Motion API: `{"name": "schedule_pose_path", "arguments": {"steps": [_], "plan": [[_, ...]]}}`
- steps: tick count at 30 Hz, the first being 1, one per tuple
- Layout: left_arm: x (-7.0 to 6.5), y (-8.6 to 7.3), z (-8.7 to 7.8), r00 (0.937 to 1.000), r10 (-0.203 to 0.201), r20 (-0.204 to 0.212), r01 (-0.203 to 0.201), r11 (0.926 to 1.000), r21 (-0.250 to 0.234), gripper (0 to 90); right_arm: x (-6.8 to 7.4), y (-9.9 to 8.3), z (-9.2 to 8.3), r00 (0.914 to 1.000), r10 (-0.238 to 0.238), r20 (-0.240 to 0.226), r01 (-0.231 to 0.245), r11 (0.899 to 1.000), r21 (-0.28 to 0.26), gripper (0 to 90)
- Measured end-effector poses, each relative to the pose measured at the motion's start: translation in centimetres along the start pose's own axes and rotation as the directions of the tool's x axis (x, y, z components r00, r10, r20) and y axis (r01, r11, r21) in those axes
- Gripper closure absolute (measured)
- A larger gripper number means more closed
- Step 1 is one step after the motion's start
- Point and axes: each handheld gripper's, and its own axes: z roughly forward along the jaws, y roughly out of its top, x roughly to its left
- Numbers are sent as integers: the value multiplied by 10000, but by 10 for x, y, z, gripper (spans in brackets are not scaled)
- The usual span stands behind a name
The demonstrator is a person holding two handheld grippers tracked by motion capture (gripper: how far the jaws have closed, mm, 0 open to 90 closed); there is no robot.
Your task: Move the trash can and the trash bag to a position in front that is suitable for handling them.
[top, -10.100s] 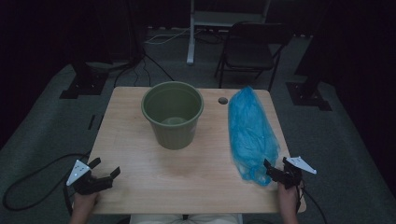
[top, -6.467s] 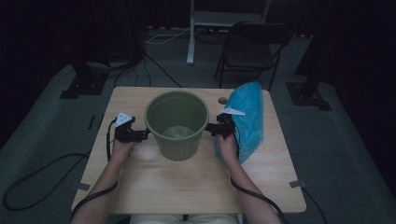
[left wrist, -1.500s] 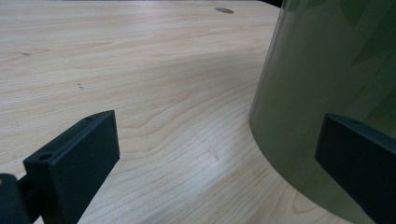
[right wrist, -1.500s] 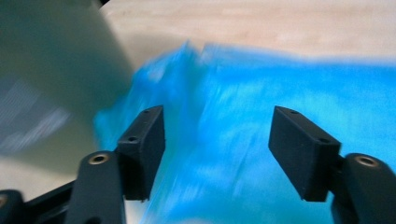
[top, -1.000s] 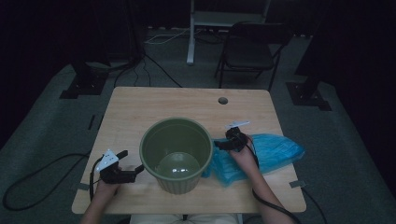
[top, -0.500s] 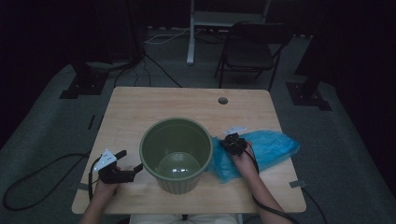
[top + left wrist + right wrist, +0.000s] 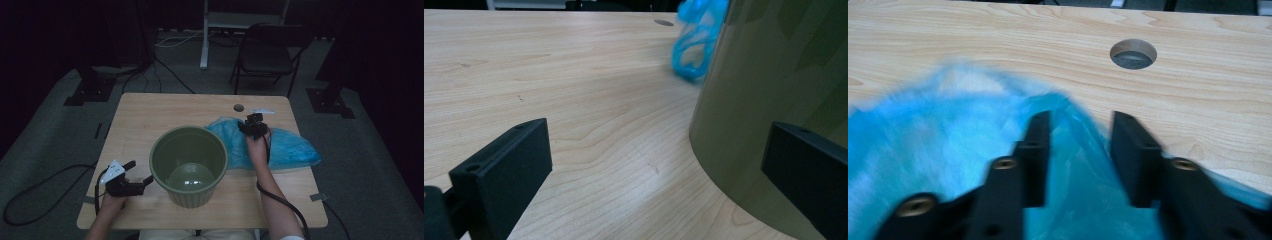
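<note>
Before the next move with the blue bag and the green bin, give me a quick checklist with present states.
1. Green bin upright, mouth free: ok.
2. Left claw open beside the bin, not gripping it: ok.
3. Right claw over the blue bag; its jaws have just been opening, film between them: ok.
4. Film pinched by the right claw: not ok, a gap shows at each pad.
5. Bag mouth found: cannot tell.
6. Table bare ahead of the bin: ok.
</note>
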Motion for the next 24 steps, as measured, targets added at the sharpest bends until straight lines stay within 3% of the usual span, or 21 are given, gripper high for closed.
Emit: {"name": "schedule_pose_path", "arguments": {"steps": [2,4,7,9,12,15,18,21,24], "plan": [[-1,-1,-1,10000,22,1,-22,10000,18,4,-1,1,-2,10000,-15,-20,15,10000,52,536],[-1,-1,-1,10000,50,7,-50,10000,42,5,-11,-1,-14,9997,-233,39,233,9997,-37,441],[-2,-1,-1,10000,78,33,-78,10000,-1,4,-34,-8,-31,9990,-312,331,315,9995,-89,399],[-3,0,0,9999,140,42,-140,9999,-15,4,-54,-14,-44,9978,-227,615,228,9997,-5,384],[-5,0,2,9998,174,77,-174,9998,28,4,-91,-27,-65,9929,257,1163,-263,9996,41,372],[-5,0,4,9998,167,91,-168,9998,101,5,-128,-39,-86,9805,759,1813,-773,9970,5,361],[-6,-1,6,9998,162,116,-164,9998,137,4,-156,-49,-101,9692,1000,2250,-1076,9940,219,326],[-6,-1,8,9998,165,139,-168,9997,189,5,-171,-60,-102,9697,992,2231,-1192,9898,781,309],[-7,-1,9,9996,213,182,-217,9995,212,4,-170,-69,-93,9787,705,1929,-991,9848,1426,303]]}}
